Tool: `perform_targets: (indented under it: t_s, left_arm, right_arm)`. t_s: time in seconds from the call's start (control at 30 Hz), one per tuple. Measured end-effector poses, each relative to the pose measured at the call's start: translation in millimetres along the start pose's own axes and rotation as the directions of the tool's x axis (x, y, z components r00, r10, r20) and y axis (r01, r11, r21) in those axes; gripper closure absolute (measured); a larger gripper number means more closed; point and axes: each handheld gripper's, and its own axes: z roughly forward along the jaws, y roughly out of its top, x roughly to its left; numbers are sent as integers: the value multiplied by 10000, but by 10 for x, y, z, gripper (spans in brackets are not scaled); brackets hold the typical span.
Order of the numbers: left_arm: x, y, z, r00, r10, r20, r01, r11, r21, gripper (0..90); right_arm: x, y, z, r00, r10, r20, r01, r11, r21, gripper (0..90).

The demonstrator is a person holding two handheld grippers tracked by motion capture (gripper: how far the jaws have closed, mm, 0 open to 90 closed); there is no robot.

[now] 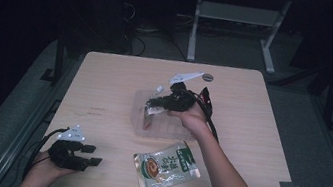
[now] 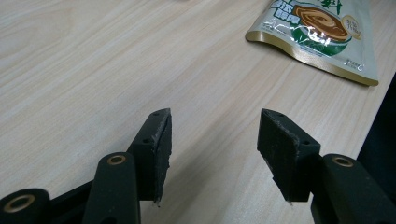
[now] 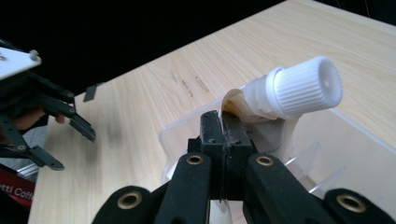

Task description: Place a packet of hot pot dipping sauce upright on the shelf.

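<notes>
1. Much of the high view is dark: beyond the table [image 1: 106,79] only metal frame legs and cables on the floor can be made out, and the person's forearms are cut off at the bottom edge.
2. In the high view the right gripper [image 1: 152,105] and hand [image 1: 194,119] cover most of what is held. A small white cap and a bit of the pouch below it peek out over the clear tray [image 1: 137,119].
3. The right gripper view shows it plainly. The right gripper [image 3: 223,122] has its black jaws pressed together on the thin neck of a soft spout pouch [image 3: 275,128], just below a ribbed white screw cap [image 3: 303,86]. The pouch hangs over the clear tray [image 3: 187,123]; its lower part is hidden behind the jaws.
4. The tray is thin, see-through plastic with rounded corners and low walls. What lies inside it is hard to tell.
5. The table is pale wood-grain laminate, with a few small dark marks on it in the right gripper view.
6. The left gripper [image 1: 89,154] rests near the front left corner. In its own view its jaws [image 2: 212,144] stand wide apart over bare wood, flat pads facing each other, holding nothing.
7. A glossy green and white packet [image 1: 166,165] with a gold edge lies flat near the front edge, between the two arms. The left gripper view cuts off the packet [image 2: 322,32] at the top, showing a brown swirl picture.
</notes>
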Motion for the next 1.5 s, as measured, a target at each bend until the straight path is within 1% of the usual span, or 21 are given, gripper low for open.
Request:
perform_targets:
  t_s: [0.1, 0.4, 0.43, 0.47, 0.5, 0.53, 0.57, 0.6, 0.63, 0.67, 0.7, 0.73, 0.77, 0.83, 0.87, 1.0, 1.1, 1.17, 1.2, 1.3, 1.5]
  left_arm:
    - [4, -1, -1, 10000, 19, 7, -19, 10000, 26, 446]
    - [-3, -3, 15, 10000, -60, 32, 60, 10000, -19, 446]
    - [-4, -2, 16, 10000, -74, 40, 74, 10000, -6, 446]
    - [0, -1, 13, 10000, 4, 42, -4, 10000, 67, 446]
    - [-3, -1, 14, 10000, -9, 48, 9, 10000, 49, 447]
    - [-7, -2, 16, 10000, -56, 52, 56, 10000, 8, 447]
    - [-2, -2, 15, 10000, -10, 55, 9, 10000, 56, 446]
    - [-2, -2, 15, 10000, -10, 55, 9, 10000, 56, 446]
    - [-5, -4, 20, 9999, -85, 59, 85, 10000, -14, 446]
    - [-3, -4, 20, 10000, -79, 58, 79, 10000, -1, 446]
    - [-1, -3, 20, 10000, -65, 60, 65, 10000, 1, 447]
    - [-4, -3, 19, 9999, -93, 61, 93, 10000, -6, 446]
    - [-4, -3, 19, 9999, -91, 60, 91, 10000, -6, 446]
    - [-4, -4, 19, 9999, -83, 67, 83, 10000, -2, 446]
    - [0, -5, 18, 10000, -49, 67, 49, 10000, 31, 446]
    - [10, -4, 15, 10000, -2, 82, 1, 10000, 85, 446]
    - [7, -4, 17, 9999, 3, 105, -4, 10000, 84, 444]
    - [6, -4, 19, 9999, 26, 100, -27, 9999, 107, 443]
    - [-8, -5, 28, 9998, -140, 120, 140, 9999, -23, 443]
    - [-2, -2, 27, 9999, -40, 118, 40, 10000, 72, 443]
    - [-5, 1, 25, 10000, 3, 90, -4, 10000, 57, 443]
  right_arm:
    - [-4, -19, 49, 9998, -61, 183, 59, 9999, 125, 892]
    - [-18, -25, 61, 9999, 123, 113, -124, 9999, 66, 868]
    - [-20, -27, 66, 9998, 153, 134, -154, 9998, 83, 809]
    - [-20, -27, 66, 9998, 153, 134, -154, 9998, 83, 809]
    - [-9, -29, 75, 9998, 160, 124, -162, 9998, 130, 685]
    - [-9, -29, 75, 9998, 160, 124, -162, 9998, 130, 685]
    - [12, -29, 78, 9995, 35, 315, -41, 9998, 181, 585]
    - [12, -29, 78, 9995, 35, 315, -41, 9998, 181, 585]
    - [32, -32, 74, 9991, -46, 410, 38, 9998, 210, 498]
    - [32, -32, 74, 9991, -46, 410, 38, 9998, 210, 498]
    - [38, -35, 72, 9990, -21, 453, 11, 9998, 206, 457]
    - [37, -45, 66, 9990, 70, 449, -77, 9999, 149, 327]
    - [37, -45, 66, 9990, 70, 449, -77, 9999, 149, 327]
    - [32, -57, 65, 9990, 5, 452, -7, 10000, 34, 174]
    - [41, -64, 61, 9990, -15, 457, 17, 10000, -46, 137]
    - [57, -97, 21, 9983, -97, 583, 104, 9999, -121, 134]
    - [84, -118, -30, 9984, 14, 569, -6, 9999, -136, 137]
    - [89, -140, -73, 9980, -93, 623, 99, 9999, -82, 137]
    - [111, -169, -113, 9979, 12, 653, -6, 10000, -89, 140]
    - [131, -203, -151, 9972, -63, 752, 68, 10000, -55, 144]
    - [194, -263, -248, 9954, -214, 933, 190, 9994, 273, 159]
